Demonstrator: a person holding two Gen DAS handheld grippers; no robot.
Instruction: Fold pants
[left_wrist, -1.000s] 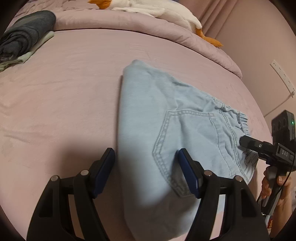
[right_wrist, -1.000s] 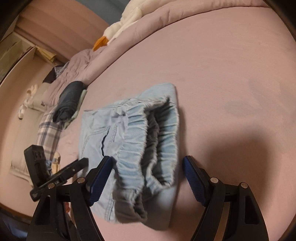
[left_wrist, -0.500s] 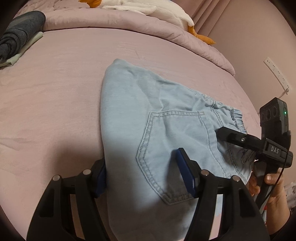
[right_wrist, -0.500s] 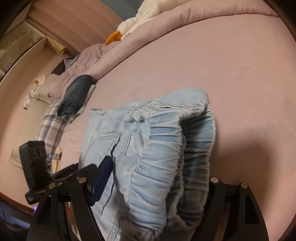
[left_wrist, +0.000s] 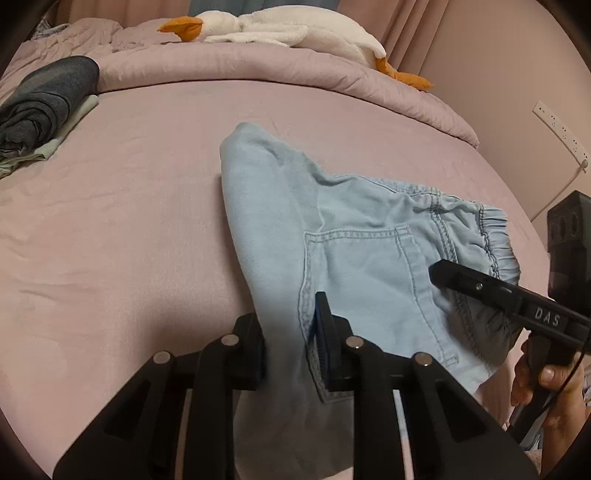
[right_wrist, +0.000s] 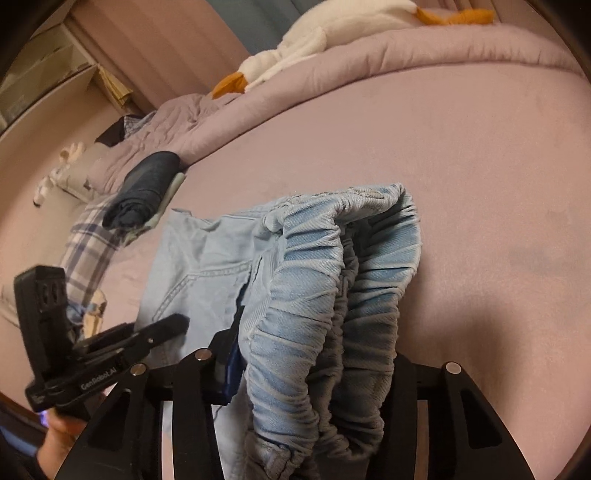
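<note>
Light blue denim pants (left_wrist: 351, 229) lie folded on the pink bed sheet (left_wrist: 110, 221), back pocket up. My left gripper (left_wrist: 286, 321) is closing its jaws on the folded left edge beside the pocket, and both pads press the fabric. In the right wrist view the gathered elastic waistband (right_wrist: 314, 277) bulges up between the jaws of my right gripper (right_wrist: 317, 343), which are closing on it. Its left pad touches the denim; its right pad is hidden behind the cloth. Each gripper shows in the other's view: the right gripper (left_wrist: 480, 286) and the left gripper (right_wrist: 162, 328).
A rolled pink duvet (left_wrist: 258, 70) with a white plush goose (left_wrist: 280, 33) runs along the far side of the bed. Dark folded clothes (left_wrist: 40, 103) sit far left. A power strip (left_wrist: 557, 127) hangs on the right wall. Plaid cloth (right_wrist: 88, 251) lies beyond the bed's left edge.
Both grippers slid onto the pants and narrowed their jaws from wide open to pinching the cloth. The waistband has bunched up and risen between the right jaws.
</note>
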